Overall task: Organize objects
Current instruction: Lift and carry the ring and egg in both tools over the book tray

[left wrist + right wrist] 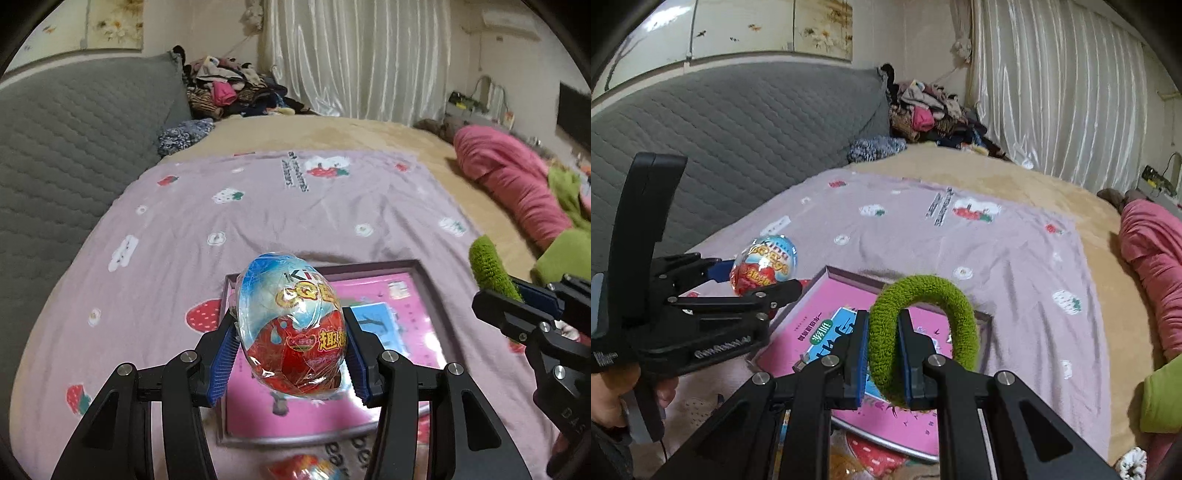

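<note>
My left gripper has its jaws pinching a foil-wrapped chocolate egg with a blue top and red bottom. The egg's long axis runs roughly straight up from the jaws, blue end on top, and it hangs in the air over the near left part of a shallow grey tray lined with a pink printed sheet.

My right gripper has its jaws clamped on one side of a fuzzy green fabric ring. The ring stands on edge, its loop arching up and to the right above the same tray.

The tray lies flat on a lilac sheet printed with strawberries, spread over a tan bed. A second foil egg lies just below the tray, partly hidden by my left gripper.

Farther off, a pink rolled blanket lies at the right, a grey quilted headboard stands at the left, and a pile of clothes sits before white curtains.
</note>
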A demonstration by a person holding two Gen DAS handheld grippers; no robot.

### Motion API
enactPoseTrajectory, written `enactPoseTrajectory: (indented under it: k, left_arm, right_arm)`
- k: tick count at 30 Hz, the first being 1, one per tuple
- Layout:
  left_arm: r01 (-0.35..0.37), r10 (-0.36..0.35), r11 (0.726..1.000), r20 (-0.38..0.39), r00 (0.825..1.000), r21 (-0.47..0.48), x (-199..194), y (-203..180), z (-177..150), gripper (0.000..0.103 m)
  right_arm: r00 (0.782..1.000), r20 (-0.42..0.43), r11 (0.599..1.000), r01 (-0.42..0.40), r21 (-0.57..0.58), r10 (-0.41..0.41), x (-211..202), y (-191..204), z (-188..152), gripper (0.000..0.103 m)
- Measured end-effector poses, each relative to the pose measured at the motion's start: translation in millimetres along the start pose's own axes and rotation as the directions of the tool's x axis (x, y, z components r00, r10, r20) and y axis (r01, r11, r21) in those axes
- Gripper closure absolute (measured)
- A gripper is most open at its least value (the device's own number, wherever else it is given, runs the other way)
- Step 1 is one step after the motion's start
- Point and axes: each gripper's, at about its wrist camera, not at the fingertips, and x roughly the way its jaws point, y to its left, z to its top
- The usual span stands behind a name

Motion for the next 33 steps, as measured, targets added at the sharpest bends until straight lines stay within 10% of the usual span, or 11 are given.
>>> enactPoseTrajectory:
  k: [33]
  left_arm:
    - [-0.037, 0.044, 0.999, -0.200, 0.979, 0.039, 176, 17, 3, 0.048]
  right_arm:
    - [0.945, -0.327, 0.987, 0.037, 0.157, 0.017, 196, -65, -10, 0.087]
